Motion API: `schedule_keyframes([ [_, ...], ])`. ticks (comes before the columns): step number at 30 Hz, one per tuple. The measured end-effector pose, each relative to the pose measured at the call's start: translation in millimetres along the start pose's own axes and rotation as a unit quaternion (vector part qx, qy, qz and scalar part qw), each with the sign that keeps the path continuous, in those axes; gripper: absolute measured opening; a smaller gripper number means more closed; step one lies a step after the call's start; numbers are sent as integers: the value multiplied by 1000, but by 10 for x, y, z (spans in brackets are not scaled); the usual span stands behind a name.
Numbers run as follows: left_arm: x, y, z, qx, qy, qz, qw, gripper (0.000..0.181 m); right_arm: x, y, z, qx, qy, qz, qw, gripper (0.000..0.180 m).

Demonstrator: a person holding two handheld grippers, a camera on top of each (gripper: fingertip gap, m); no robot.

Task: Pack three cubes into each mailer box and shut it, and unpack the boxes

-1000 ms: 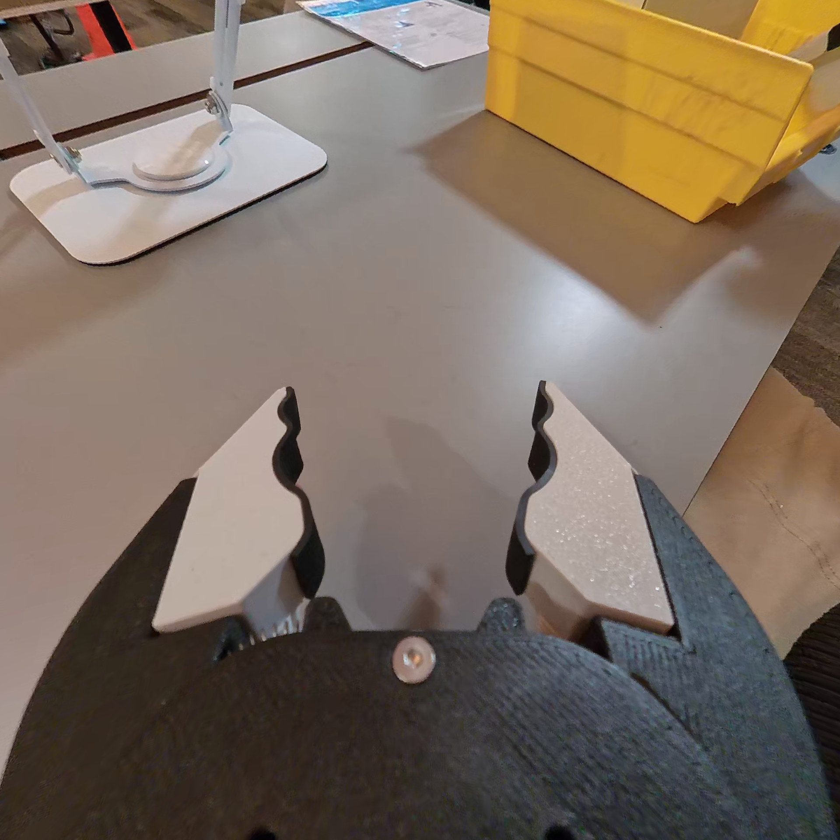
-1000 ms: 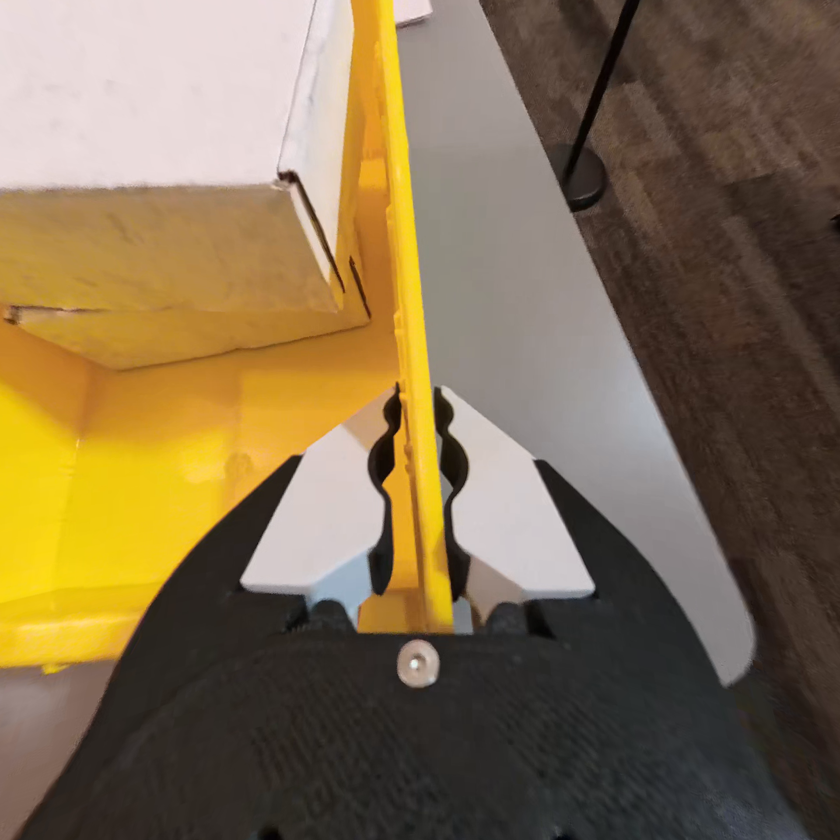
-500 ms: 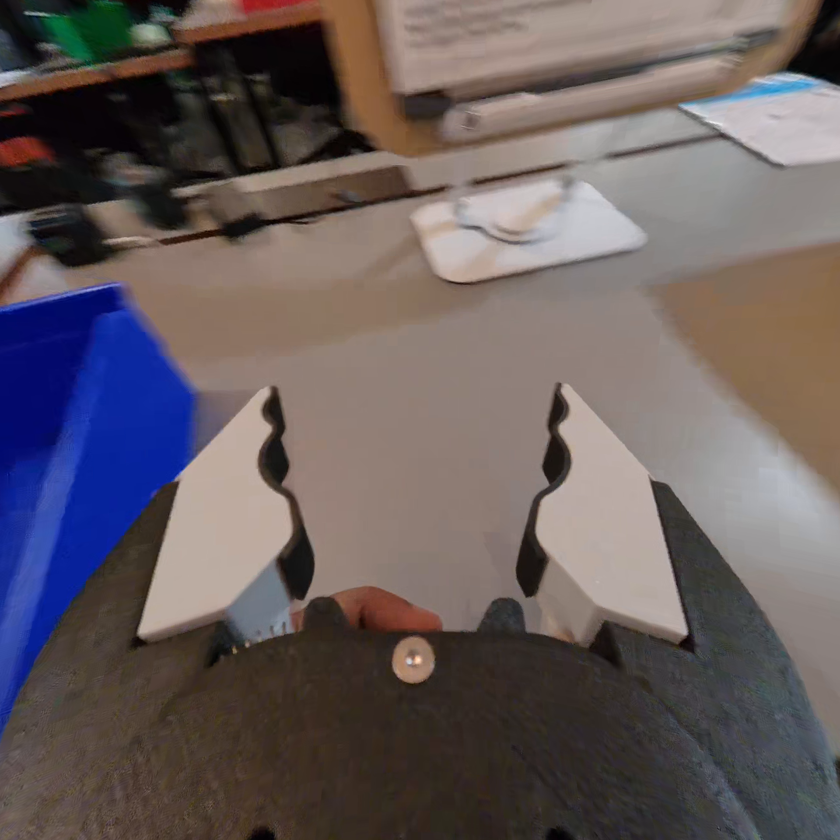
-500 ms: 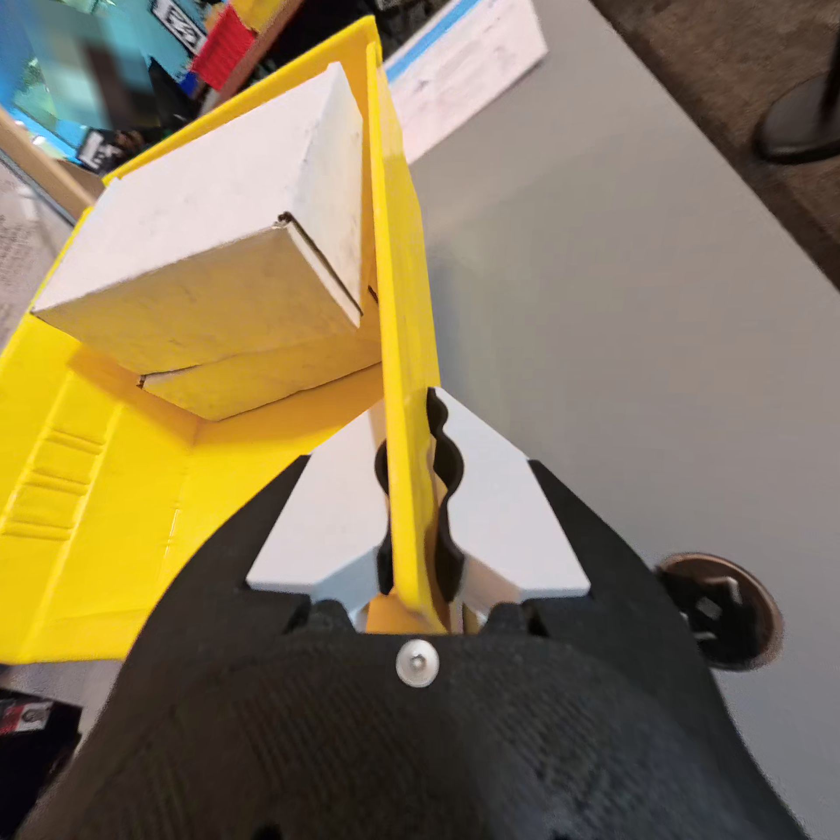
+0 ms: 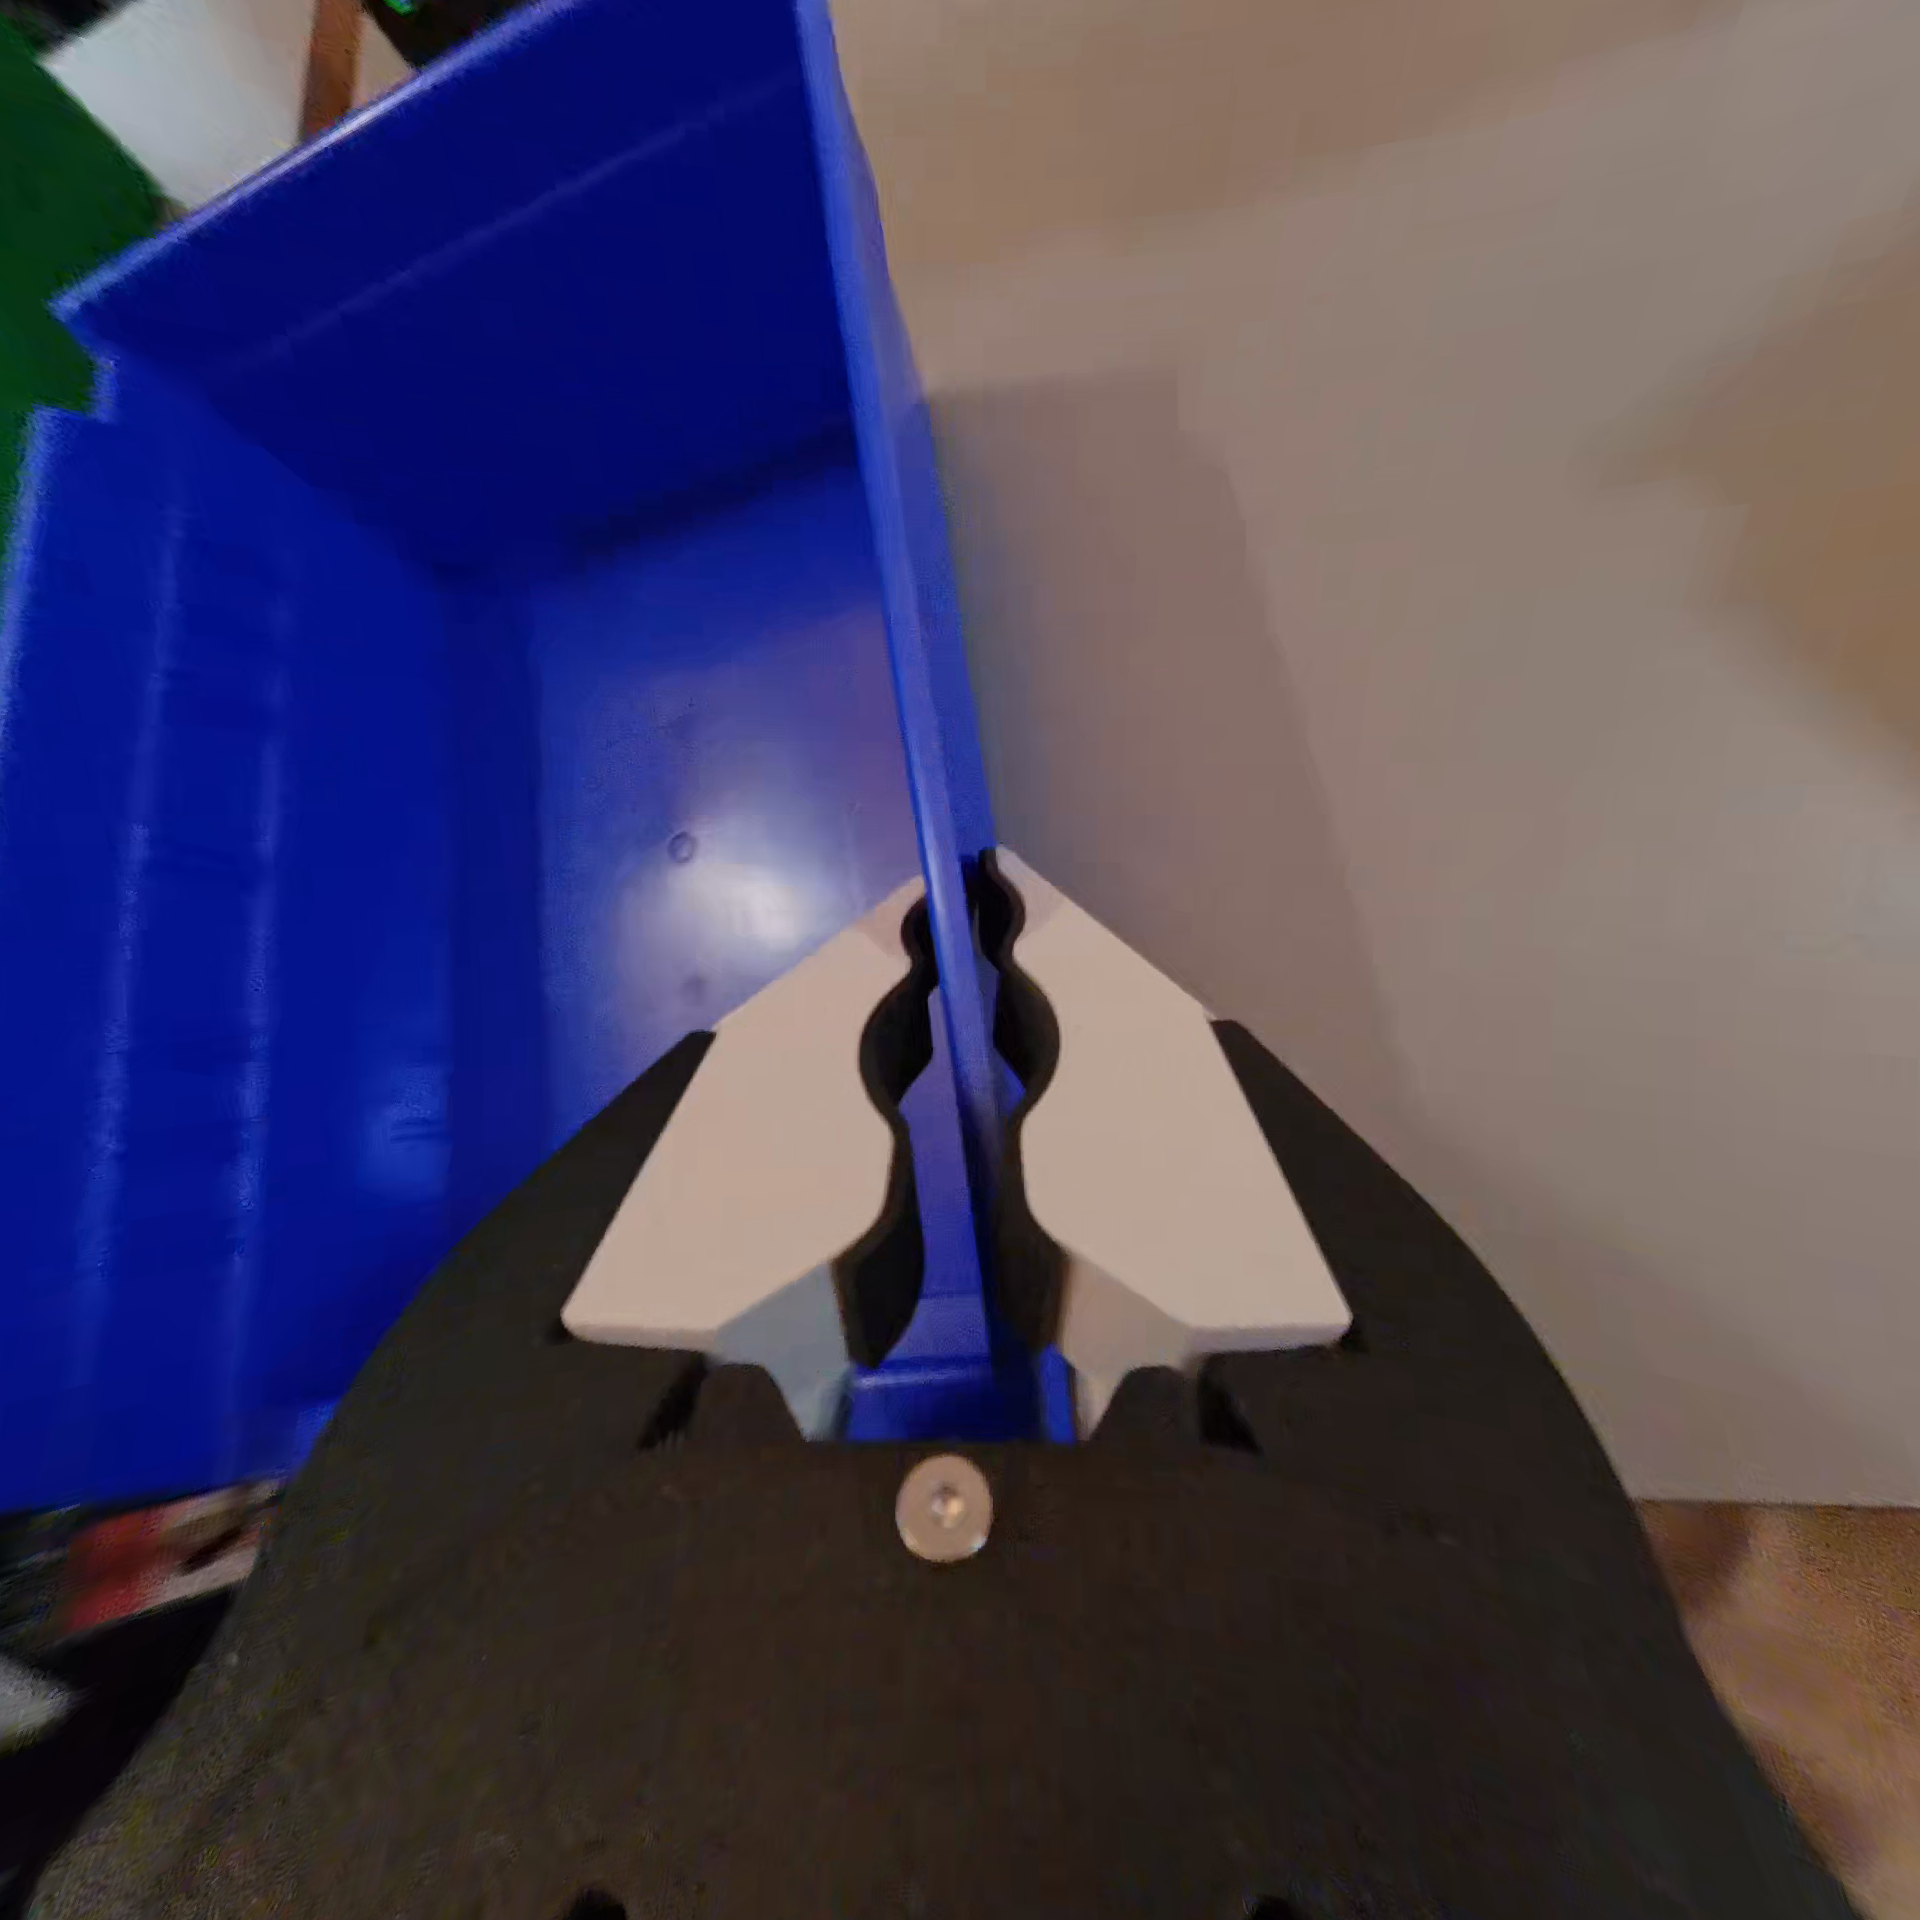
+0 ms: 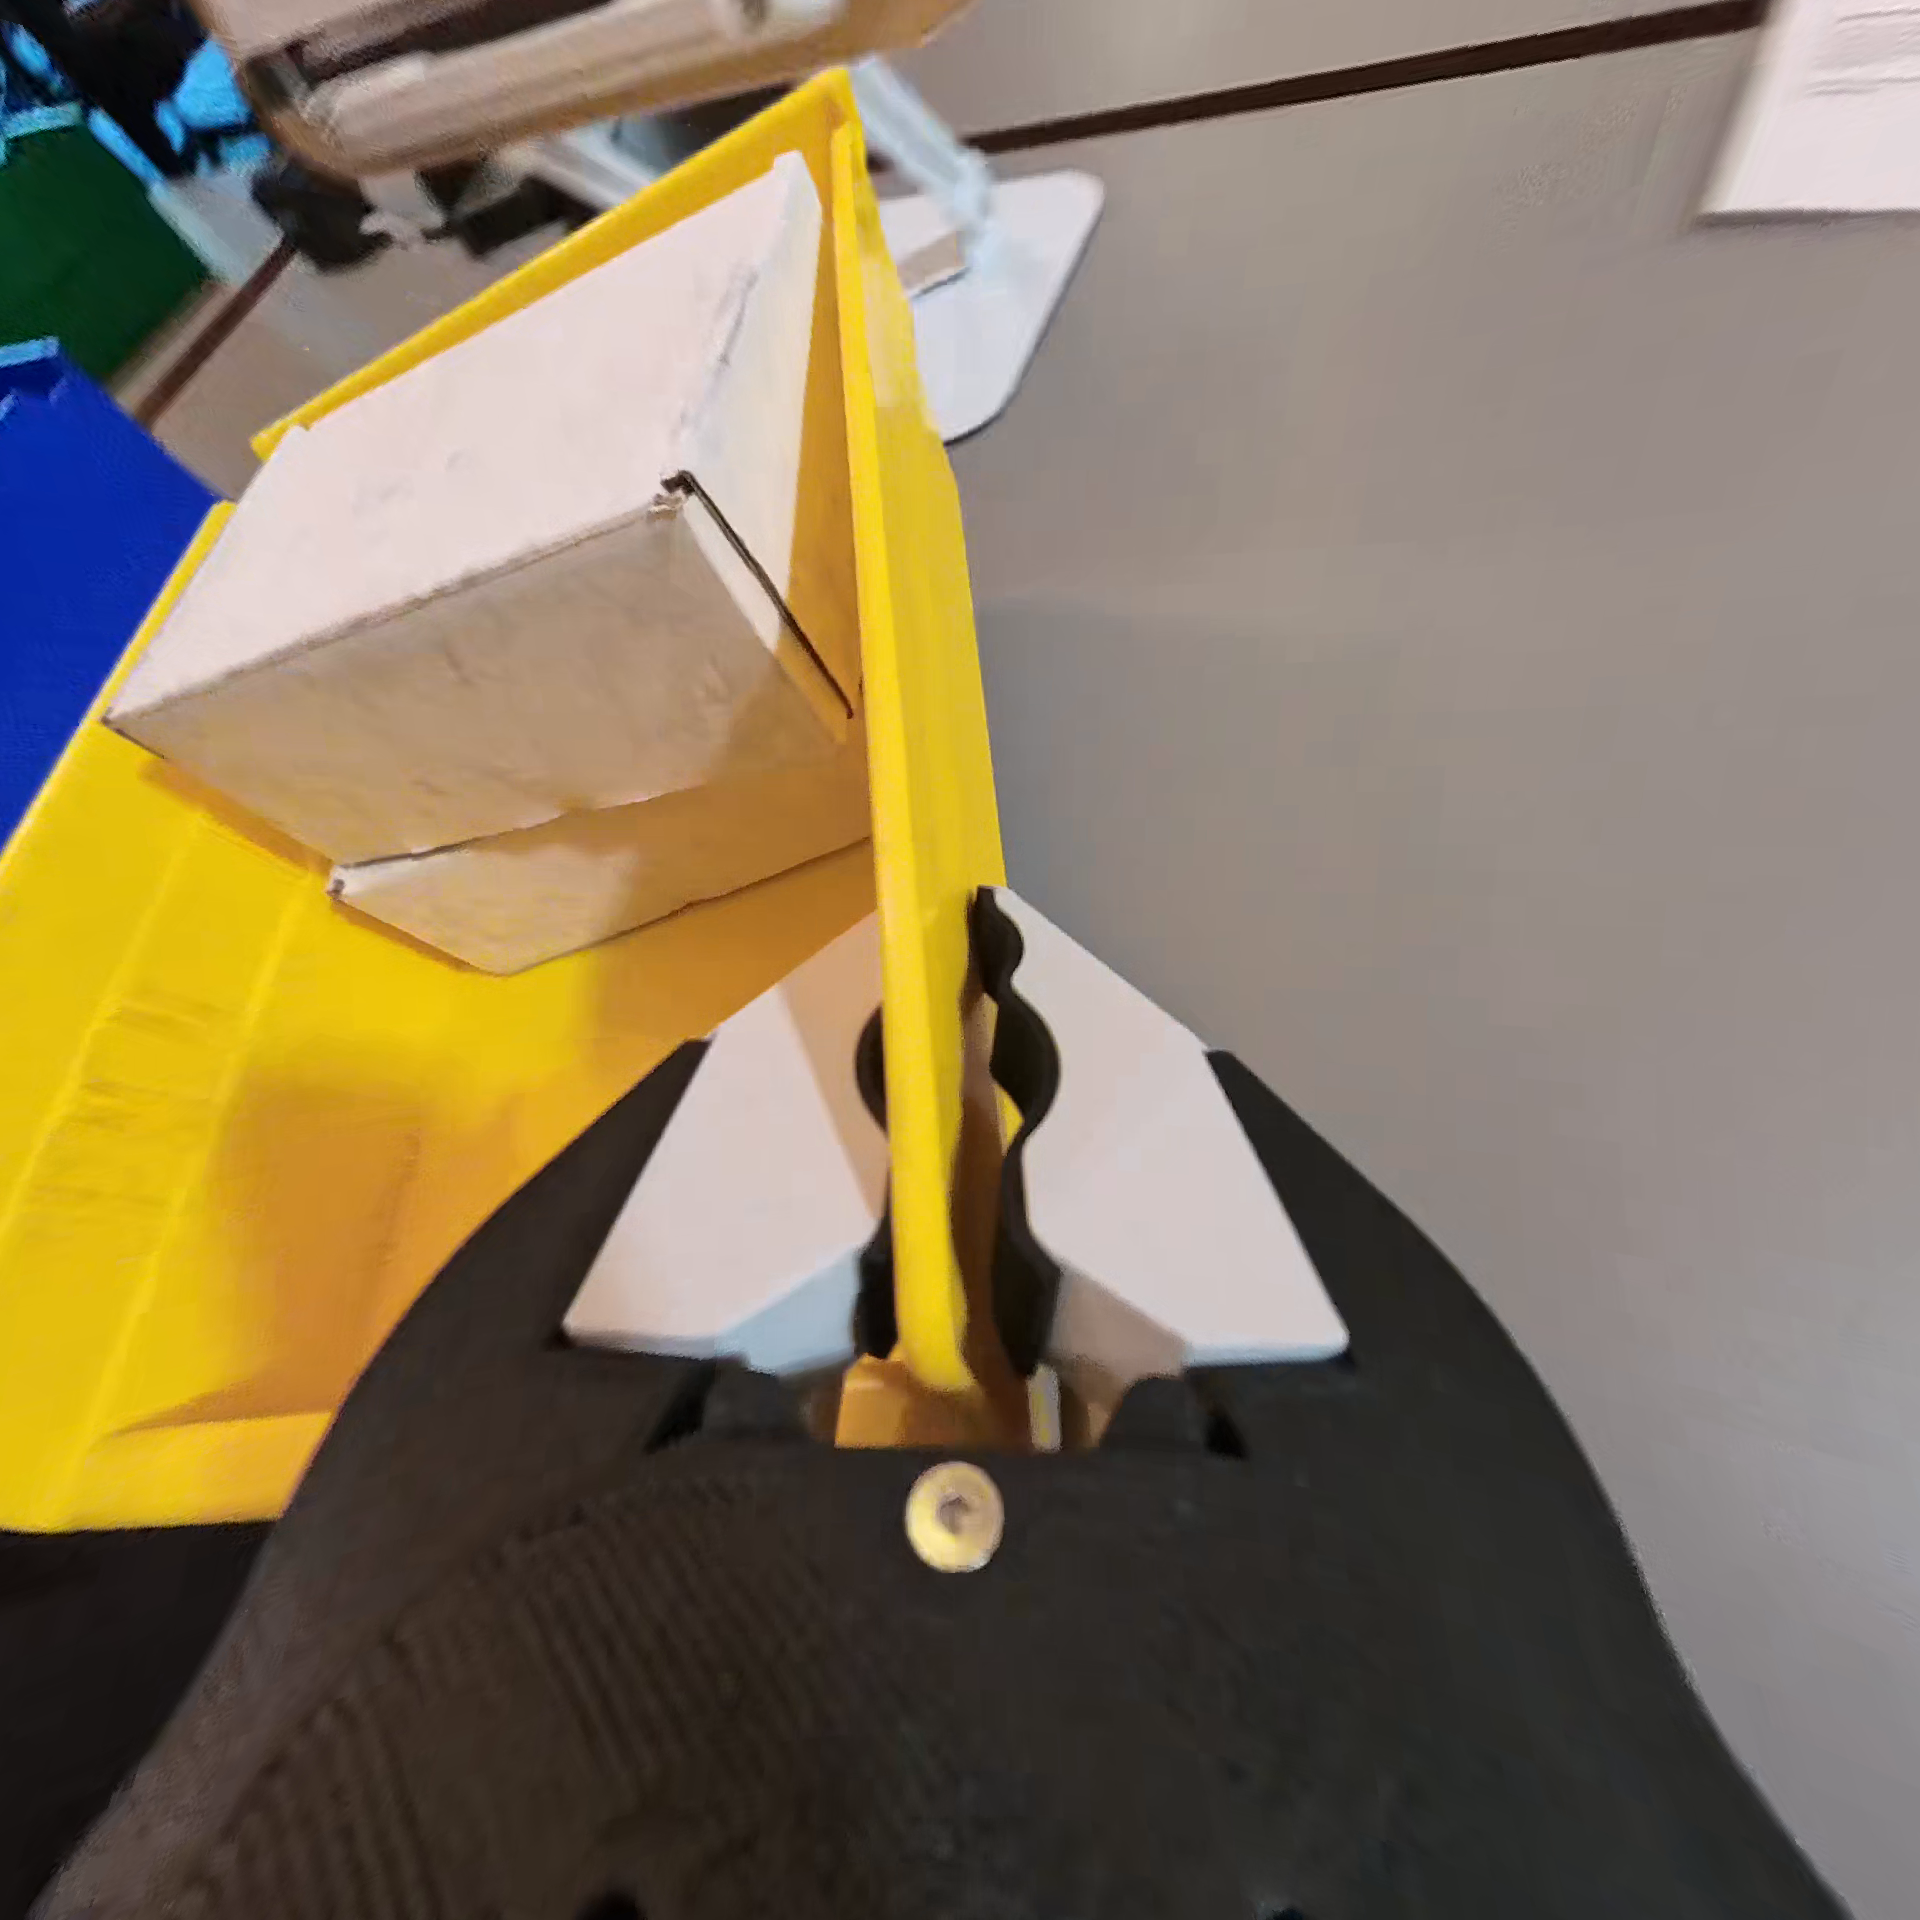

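In the left wrist view my left gripper (image 5: 961,925) is shut on the right side wall of a blue bin (image 5: 436,665). The bin's inside shows no cubes or boxes. In the right wrist view my right gripper (image 6: 951,935) is shut on the right side wall of a yellow bin (image 6: 208,1091). Two closed white mailer boxes lie stacked in the yellow bin's far part, the upper box (image 6: 499,582) on the lower box (image 6: 582,894). The blue bin (image 6: 73,582) also shows at the left edge of the right wrist view. No cubes are in view.
Both bins are over a grey table (image 6: 1455,727). A white stand base (image 6: 997,281) sits beyond the yellow bin, and a sheet of paper (image 6: 1829,114) lies at the far right. A tan floor strip (image 5: 1787,1662) shows past the table's near edge. One gripper's finger ends stand about 60 centimeters off the other's.
My left gripper swung left from the open table to the blue bin and shut on its side wall. My right gripper kept its grip and carried the yellow bin left, toward the blue bin.
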State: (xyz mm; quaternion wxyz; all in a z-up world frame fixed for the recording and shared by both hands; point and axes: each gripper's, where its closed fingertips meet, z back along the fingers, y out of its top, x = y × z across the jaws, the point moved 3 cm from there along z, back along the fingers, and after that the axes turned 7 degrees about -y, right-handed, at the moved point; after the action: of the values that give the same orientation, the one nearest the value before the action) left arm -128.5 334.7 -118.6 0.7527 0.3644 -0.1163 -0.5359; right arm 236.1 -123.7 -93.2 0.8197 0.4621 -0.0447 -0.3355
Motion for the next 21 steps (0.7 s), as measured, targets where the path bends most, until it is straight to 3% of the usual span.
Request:
schedule_keyframes([
  [1,-31,-15,10,-14,9,-13,1000,5,-185,-10,-93,-5,9,17,1000,5],
  [7,-338,64,264,9,13,16,1000,5,-1385,-29,-750,-18,89,62,994,5],
  [13,-784,331,1074,97,89,30,991,5,-2672,-3,-1597,-29,145,49,988,5],
  [17,-1047,383,1578,138,138,45,980,4,-3450,2,-2072,4,116,33,993,6],
  [21,-1219,324,1753,156,143,72,975,3,-4114,-38,-2386,57,68,-8,996,7],
])
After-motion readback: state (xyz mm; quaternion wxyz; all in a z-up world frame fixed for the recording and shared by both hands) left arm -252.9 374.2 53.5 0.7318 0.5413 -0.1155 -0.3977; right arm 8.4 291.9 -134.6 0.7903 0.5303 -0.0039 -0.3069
